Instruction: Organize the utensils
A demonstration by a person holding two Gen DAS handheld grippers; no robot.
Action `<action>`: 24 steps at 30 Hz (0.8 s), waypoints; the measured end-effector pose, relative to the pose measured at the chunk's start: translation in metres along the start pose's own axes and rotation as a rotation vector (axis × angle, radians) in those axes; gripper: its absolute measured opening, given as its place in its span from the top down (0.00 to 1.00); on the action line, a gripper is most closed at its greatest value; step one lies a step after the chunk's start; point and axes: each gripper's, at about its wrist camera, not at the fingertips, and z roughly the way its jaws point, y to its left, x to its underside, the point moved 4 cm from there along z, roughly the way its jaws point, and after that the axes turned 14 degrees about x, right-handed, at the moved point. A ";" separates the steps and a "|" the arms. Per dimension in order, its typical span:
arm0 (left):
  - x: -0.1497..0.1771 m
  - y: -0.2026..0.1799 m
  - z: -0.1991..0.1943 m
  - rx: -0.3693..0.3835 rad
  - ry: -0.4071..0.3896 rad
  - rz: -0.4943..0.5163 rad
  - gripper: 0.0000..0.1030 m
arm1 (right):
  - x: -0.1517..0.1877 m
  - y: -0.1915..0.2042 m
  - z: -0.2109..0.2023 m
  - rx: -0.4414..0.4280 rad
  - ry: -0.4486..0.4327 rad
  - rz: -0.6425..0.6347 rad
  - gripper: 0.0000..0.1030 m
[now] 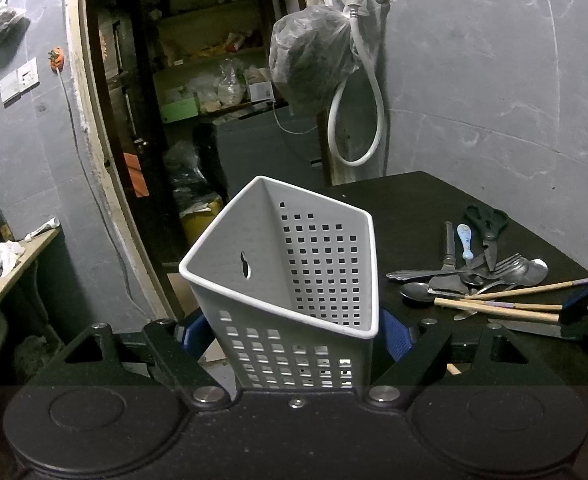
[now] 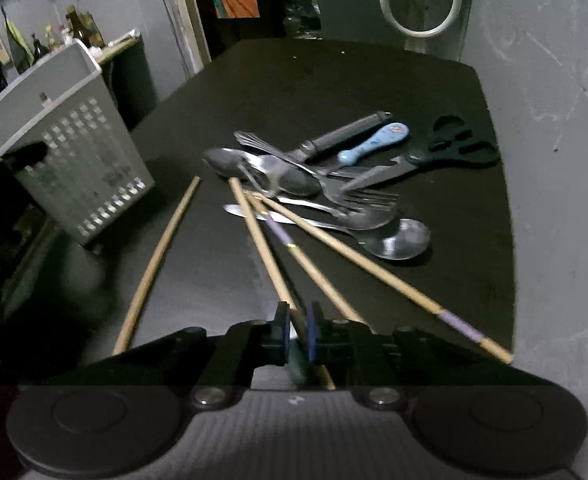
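Observation:
My left gripper (image 1: 294, 340) is shut on a white perforated utensil basket (image 1: 294, 276), held tilted at the left edge of the black table (image 1: 414, 208); the basket looks empty and also shows in the right wrist view (image 2: 69, 152). My right gripper (image 2: 298, 336) is shut on a wooden chopstick (image 2: 261, 240) at its near end, low over the table (image 2: 334, 80). A pile of metal spoons (image 2: 394, 236), forks (image 2: 358, 196), a blue-handled utensil (image 2: 374, 144), black scissors (image 2: 454, 148) and more chopsticks (image 2: 374, 272) lies on the table. The pile shows in the left wrist view (image 1: 486, 280).
A lone chopstick (image 2: 161, 256) lies left of the pile. A tap with a white hose (image 1: 358, 80) and a hung plastic bag (image 1: 310, 60) are on the grey wall behind. A dark doorway with shelves (image 1: 197, 80) is at the left.

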 end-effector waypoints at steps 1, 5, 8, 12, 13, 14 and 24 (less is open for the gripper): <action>0.000 0.000 -0.001 0.001 0.001 0.000 0.18 | 0.000 0.003 -0.001 -0.015 0.004 0.013 0.92; 0.001 0.003 0.001 0.011 -0.002 0.015 0.18 | 0.004 0.019 0.003 -0.065 0.035 0.086 0.94; 0.000 0.007 0.003 0.043 0.003 0.036 0.19 | 0.012 0.035 0.012 -0.085 0.051 0.116 0.94; 0.000 0.019 0.004 0.101 0.007 0.057 0.19 | 0.015 0.052 0.012 -0.075 0.037 0.156 0.94; 0.000 0.022 0.004 0.115 0.005 0.059 0.19 | 0.015 0.056 0.011 -0.064 0.037 0.155 0.94; 0.000 0.024 0.004 0.123 0.002 0.062 0.19 | 0.015 0.061 0.009 -0.058 0.042 0.155 0.94; 0.002 0.038 0.006 0.223 -0.027 0.075 0.21 | 0.013 0.091 0.001 0.033 0.052 0.163 0.71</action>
